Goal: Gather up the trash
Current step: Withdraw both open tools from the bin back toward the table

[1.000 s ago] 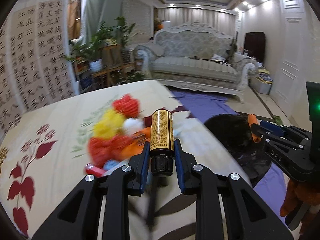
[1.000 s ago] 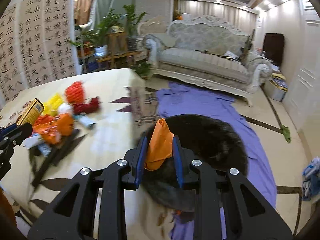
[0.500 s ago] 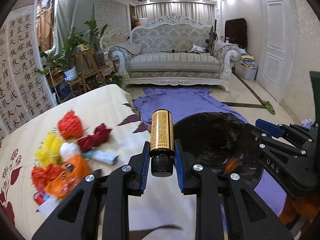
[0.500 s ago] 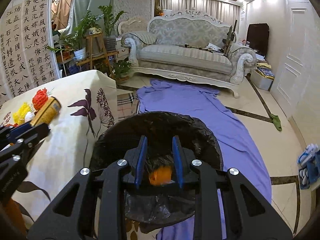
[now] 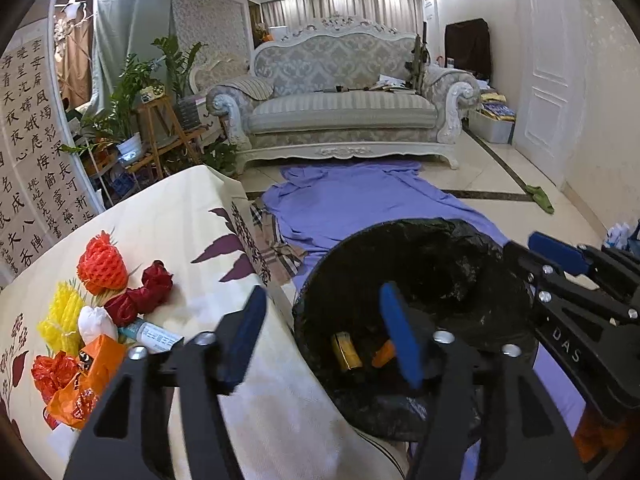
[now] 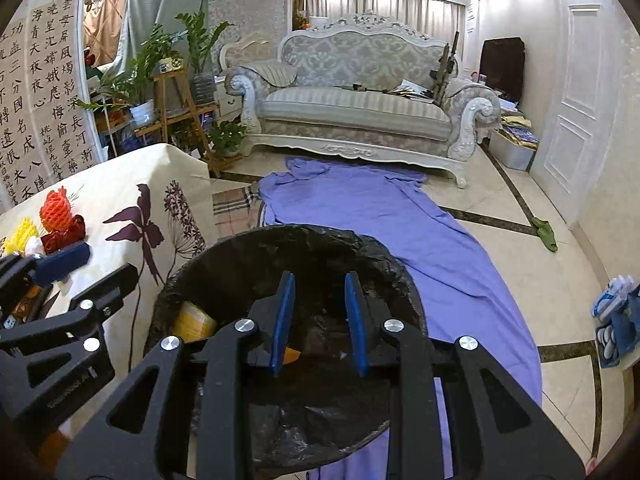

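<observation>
Black-lined trash bin point(image 5: 420, 264) sits below both grippers: left gripper point(image 5: 324, 336) jaws opening, empty; right gripper point(image 6: 318, 316) jaws opening, empty. Gold bottle point(image 5: 346, 350) lies inside. Farther left, wrappers point(image 5: 92, 384) cover the tabletop point(image 5: 180, 216).

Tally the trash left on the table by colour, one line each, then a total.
Red-orange foam net: 1
Yellow foam net: 1
Dark red wrapper: 1
White wad: 1
White tube: 1
Orange packet: 1
Red crinkled wrapper: 1
Total: 7

gold bottle point(image 5: 346, 350) | in black-lined bin point(image 5: 480, 236) | beside orange wrapper point(image 5: 383, 358)
</observation>
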Demonstrator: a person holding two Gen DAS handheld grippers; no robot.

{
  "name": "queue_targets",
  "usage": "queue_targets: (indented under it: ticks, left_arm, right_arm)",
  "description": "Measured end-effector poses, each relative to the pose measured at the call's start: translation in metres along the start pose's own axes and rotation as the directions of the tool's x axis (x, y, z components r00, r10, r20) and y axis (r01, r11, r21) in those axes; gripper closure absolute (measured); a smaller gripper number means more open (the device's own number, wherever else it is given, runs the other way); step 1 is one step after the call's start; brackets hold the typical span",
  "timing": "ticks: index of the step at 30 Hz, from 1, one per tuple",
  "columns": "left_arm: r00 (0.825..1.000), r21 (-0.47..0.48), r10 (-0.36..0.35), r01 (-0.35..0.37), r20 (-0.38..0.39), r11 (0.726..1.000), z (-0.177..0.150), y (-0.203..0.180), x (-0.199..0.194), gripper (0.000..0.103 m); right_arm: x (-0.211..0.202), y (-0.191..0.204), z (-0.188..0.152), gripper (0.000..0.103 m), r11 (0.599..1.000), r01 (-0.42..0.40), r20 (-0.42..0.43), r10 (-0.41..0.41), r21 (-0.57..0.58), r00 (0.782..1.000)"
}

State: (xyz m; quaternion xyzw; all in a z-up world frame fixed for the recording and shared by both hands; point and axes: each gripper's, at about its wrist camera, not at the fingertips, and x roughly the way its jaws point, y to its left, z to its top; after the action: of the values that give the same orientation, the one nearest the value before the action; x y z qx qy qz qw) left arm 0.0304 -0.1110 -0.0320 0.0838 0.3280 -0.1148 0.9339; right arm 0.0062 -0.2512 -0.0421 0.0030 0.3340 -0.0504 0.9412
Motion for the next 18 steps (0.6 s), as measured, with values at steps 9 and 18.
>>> queue_targets:
  ticks: [9,18]
  left_arm:
    - [0.999,-0.037,0.029,-0.028,0.013,0.999,0.003,0.014,-0.02,0.033]
    - [0.996,-0.05,0.089,-0.09,-0.02,0.995,-0.032,0.046,-0.058,0.033]
  right_arm:
    - [-0.013,0.008,-0.004,0.058,0.999,-0.026,-0.007,0.026,0.03,1.0]
    - [-0.034,0.052,-0.021,0.057,0.992,-0.129,-0.023,0.129,-0.011,0.991]
